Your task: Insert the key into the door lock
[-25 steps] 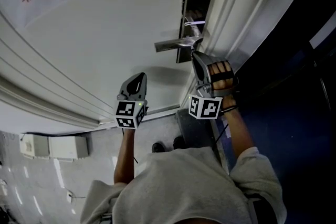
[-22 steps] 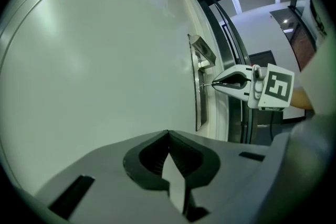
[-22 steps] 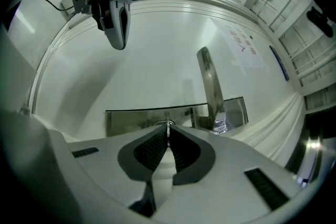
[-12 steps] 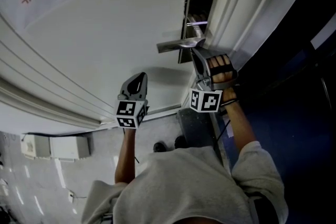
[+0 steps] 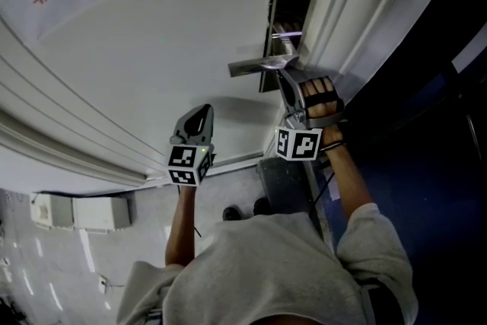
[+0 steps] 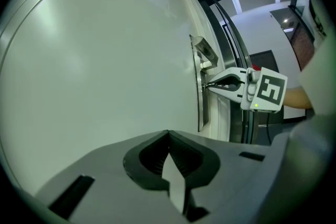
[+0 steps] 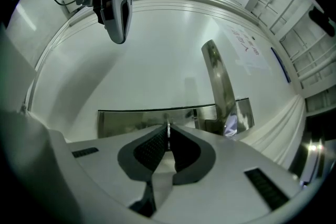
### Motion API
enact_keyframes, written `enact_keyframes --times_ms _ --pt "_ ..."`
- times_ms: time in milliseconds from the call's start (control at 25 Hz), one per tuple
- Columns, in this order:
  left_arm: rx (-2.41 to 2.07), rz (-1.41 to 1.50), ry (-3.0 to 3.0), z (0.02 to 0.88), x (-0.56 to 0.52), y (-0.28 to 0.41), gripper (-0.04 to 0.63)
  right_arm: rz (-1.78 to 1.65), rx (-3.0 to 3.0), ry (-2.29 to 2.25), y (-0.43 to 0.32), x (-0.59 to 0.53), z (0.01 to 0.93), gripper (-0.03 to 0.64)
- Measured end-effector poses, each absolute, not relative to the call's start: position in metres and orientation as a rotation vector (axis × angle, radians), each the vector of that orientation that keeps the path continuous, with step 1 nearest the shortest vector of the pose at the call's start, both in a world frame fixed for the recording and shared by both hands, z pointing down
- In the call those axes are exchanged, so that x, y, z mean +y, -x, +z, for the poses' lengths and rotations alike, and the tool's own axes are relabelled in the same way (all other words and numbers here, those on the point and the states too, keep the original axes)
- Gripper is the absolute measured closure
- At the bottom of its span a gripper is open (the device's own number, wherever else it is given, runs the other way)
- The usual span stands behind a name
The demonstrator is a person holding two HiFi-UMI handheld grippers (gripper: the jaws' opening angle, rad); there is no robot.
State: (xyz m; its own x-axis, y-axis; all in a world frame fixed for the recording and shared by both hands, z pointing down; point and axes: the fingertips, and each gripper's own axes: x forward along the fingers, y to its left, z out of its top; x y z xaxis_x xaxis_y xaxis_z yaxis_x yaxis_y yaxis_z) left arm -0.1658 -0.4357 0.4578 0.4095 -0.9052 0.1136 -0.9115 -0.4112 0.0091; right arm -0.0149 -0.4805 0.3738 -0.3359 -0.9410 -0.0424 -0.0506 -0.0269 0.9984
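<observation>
While the right gripper [image 7: 168, 138] pinches the thin key [image 7: 168, 127], the lock plate [image 7: 126, 123] stands just ahead of its jaws. Insertion looks unfinished; the left gripper [image 6: 168, 136] is closed, empty.

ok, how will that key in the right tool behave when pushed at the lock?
Likely stiff: the key shows as a thin metal edge, clamped by the right tool. Likely light too. It could twist between the pads if it meets the lock plate off-line.
</observation>
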Motion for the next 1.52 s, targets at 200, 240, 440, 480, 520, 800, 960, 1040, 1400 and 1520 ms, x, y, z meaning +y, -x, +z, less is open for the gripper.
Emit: enact_keyframes --times_ms 200,240,440,480,520,800,960,1040,1400,1520 --pt "-1.663 0.153 -2.582 0.458 -0.433 0.163 0.578 -1.475 -1.473 -1.093 0.014 -0.48 0.374 0.586" --pt "-1.666 0.153 -2.581 0.458 -0.433 0.164 0.578 -1.473 -1.477 -1.092 0.014 -0.48 0.375 0.586" --pt "-1.669 0.152 -2.586 0.455 -0.431 0.164 0.579 -1.431 -1.515 -1.041 0.015 -0.479 0.385 0.525" --pt "-1.666 0.152 -2.586 0.455 -0.431 0.163 0.578 -1.418 -1.524 -1.024 0.015 -0.479 0.388 0.495" --pt "-1.663 0.152 -2.587 0.456 -0.43 0.162 0.578 -1.41 -1.529 -1.011 0.015 -0.479 0.39 0.47" --pt "-1.654 0.152 -2.599 0.454 -0.428 0.157 0.578 -1.402 -1.511 -1.013 0.012 -0.476 0.389 0.46" --pt "-1.643 0.157 -2.607 0.454 -0.427 0.153 0.578 -1.403 -1.515 -1.055 0.004 -0.466 0.387 0.46" --pt "-1.636 0.159 -2.614 0.454 -0.427 0.15 0.578 -1.408 -1.517 -1.071 0.0 -0.459 0.388 0.462" --pt "-1.602 0.159 -2.635 0.454 -0.428 0.138 0.578 -1.361 -1.551 -1.119 -0.017 -0.436 0.401 0.541" --pt "-1.584 0.164 -2.644 0.456 -0.428 0.132 0.578 -1.341 -1.557 -1.13 -0.022 -0.433 0.406 0.589"
